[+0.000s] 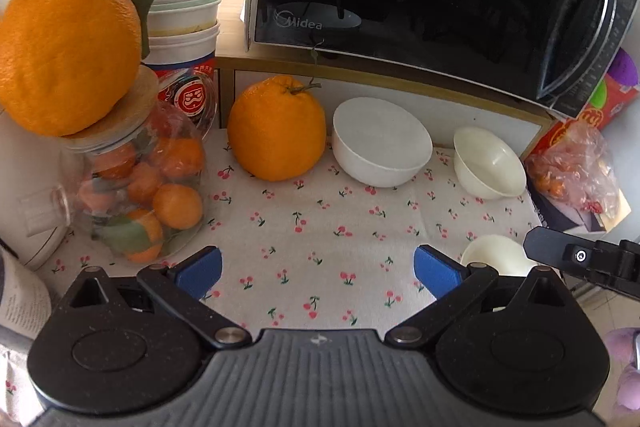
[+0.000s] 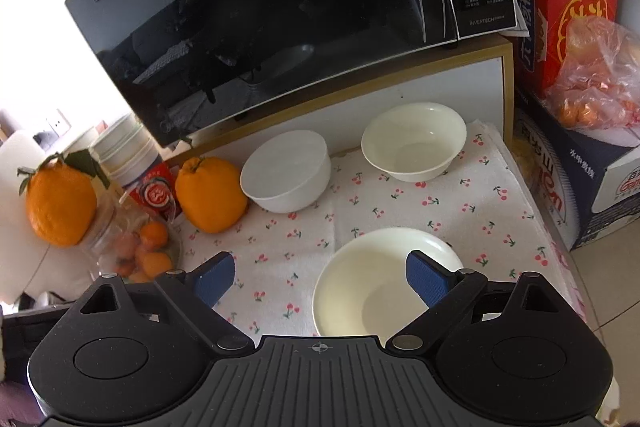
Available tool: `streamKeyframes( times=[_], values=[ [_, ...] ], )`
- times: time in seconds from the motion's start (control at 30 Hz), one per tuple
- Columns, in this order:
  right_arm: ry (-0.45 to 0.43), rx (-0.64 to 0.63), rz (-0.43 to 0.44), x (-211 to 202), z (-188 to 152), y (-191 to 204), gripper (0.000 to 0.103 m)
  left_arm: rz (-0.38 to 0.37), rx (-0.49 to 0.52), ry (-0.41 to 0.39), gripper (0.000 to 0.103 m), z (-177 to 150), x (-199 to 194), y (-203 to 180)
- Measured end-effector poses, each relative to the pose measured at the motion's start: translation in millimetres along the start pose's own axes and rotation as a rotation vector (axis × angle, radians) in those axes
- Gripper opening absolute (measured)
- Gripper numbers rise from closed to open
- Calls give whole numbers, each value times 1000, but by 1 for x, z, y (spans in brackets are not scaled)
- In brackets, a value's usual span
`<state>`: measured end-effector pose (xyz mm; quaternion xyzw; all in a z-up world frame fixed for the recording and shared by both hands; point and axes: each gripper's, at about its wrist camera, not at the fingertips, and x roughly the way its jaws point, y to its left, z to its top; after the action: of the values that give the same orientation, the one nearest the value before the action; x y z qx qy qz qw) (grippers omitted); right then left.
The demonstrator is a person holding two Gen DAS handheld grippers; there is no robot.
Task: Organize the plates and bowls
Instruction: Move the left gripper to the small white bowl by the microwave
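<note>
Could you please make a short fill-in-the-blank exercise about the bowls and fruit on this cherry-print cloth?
1. The number of bowls on the cherry-print cloth is ____.
2. The large orange on the left sits on the wooden lid of a glass ____.
3. The black microwave stands on a wooden ____.
4. Both claws are ____.

Missing words: three; jar; shelf; open

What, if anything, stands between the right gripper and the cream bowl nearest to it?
Nothing visible. The right gripper stands open just above the nearest cream bowl, one fingertip already over its rim; only bare cherry-print cloth lies around it.
</note>
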<state>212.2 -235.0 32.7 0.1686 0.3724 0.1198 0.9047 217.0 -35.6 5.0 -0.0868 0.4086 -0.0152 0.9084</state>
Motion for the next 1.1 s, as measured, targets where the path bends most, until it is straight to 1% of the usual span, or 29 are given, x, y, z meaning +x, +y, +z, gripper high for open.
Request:
streamKeyframes(
  times=[0.17, 0.23, 0.4, 0.47, 0.5, 0.53, 0.6, 0.63, 0.7, 0.83, 0.87, 0.9, 0.97, 1.0, 1.1],
  values=[
    [9, 115, 65, 35, 22, -20, 94, -45, -103, -10, 101, 20, 30, 2],
    [19, 171, 86, 50, 29, -29, 94, -55, -136, -15, 97, 26, 42, 2],
    [40, 282, 156, 82, 43, -46, 94, -90, -168, -27, 90, 36, 65, 0],
    [45, 305, 170, 92, 47, -50, 94, -114, -181, -36, 83, 37, 72, 0],
    [46, 312, 169, 97, 49, -51, 94, -122, -186, -38, 76, 37, 75, 0],
    [48, 319, 170, 102, 50, -51, 94, -129, -195, -37, 71, 38, 78, 0],
    [48, 335, 182, 109, 53, -52, 91, -144, -214, -40, 65, 38, 84, 1],
    [47, 339, 186, 112, 53, -52, 88, -150, -221, -41, 61, 39, 87, 1],
    [51, 339, 189, 118, 54, -51, 81, -157, -228, -43, 56, 40, 91, 2],
    [60, 333, 168, 129, 54, -50, 62, -150, -229, -36, 44, 41, 96, -1],
    [63, 335, 166, 132, 54, -49, 57, -151, -231, -35, 43, 40, 97, -2],
    [66, 338, 163, 135, 55, -50, 54, -151, -231, -37, 41, 40, 97, -2],
    [68, 349, 157, 139, 54, -50, 46, -148, -226, -43, 36, 40, 97, -3],
    [69, 355, 157, 142, 53, -51, 44, -147, -222, -47, 34, 38, 99, -4],
    [68, 370, 156, 146, 53, -53, 40, -145, -208, -57, 31, 38, 98, -5]
  ],
)
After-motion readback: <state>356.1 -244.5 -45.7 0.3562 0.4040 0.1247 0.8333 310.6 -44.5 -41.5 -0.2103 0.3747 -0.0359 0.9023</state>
